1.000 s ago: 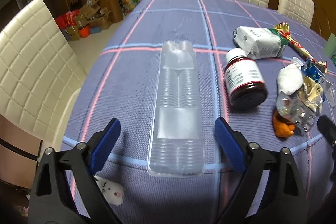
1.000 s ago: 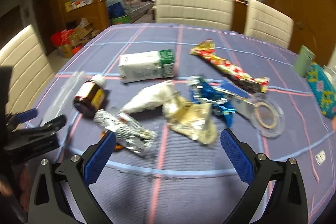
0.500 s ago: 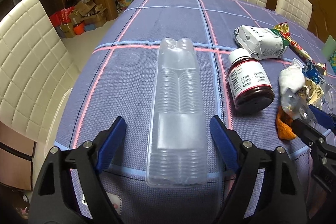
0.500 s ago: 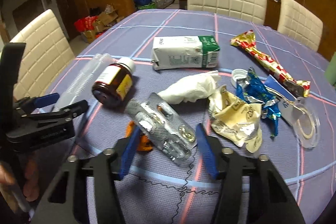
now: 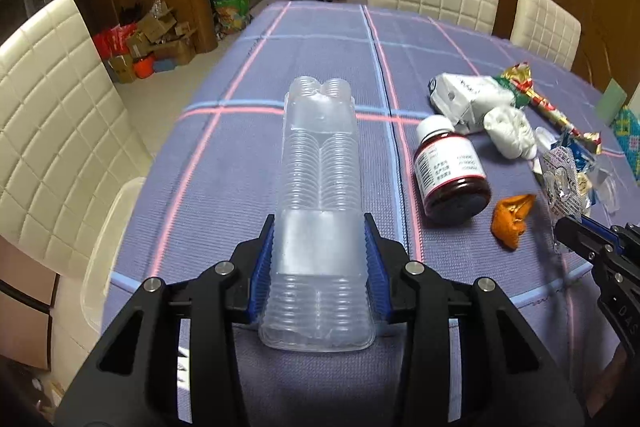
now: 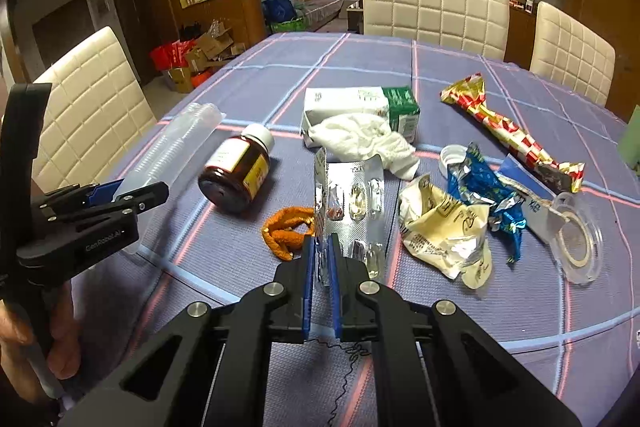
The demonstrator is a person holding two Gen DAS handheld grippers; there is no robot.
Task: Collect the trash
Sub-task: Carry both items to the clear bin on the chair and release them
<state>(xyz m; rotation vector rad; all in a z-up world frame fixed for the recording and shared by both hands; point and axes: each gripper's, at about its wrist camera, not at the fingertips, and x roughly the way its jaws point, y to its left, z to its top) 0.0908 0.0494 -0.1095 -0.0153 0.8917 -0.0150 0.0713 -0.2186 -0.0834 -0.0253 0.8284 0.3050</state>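
While the left gripper (image 5: 319, 269) jaws are closing on the clear plastic tray (image 5: 320, 211) at the near table edge, the blister pack (image 6: 352, 211) is pinched thinly by the right gripper (image 6: 321, 269); slippage is risked.

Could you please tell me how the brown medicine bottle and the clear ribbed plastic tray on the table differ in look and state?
The brown medicine bottle is dark, short and round with a white cap and a printed label; the clear plastic tray is see-through, long, ribbed and unlabelled. The bottle lies free, touched by nothing, while the tray sits between the left gripper's closing jaws, pads against its sides. Both lie lengthwise on the checked tablecloth.
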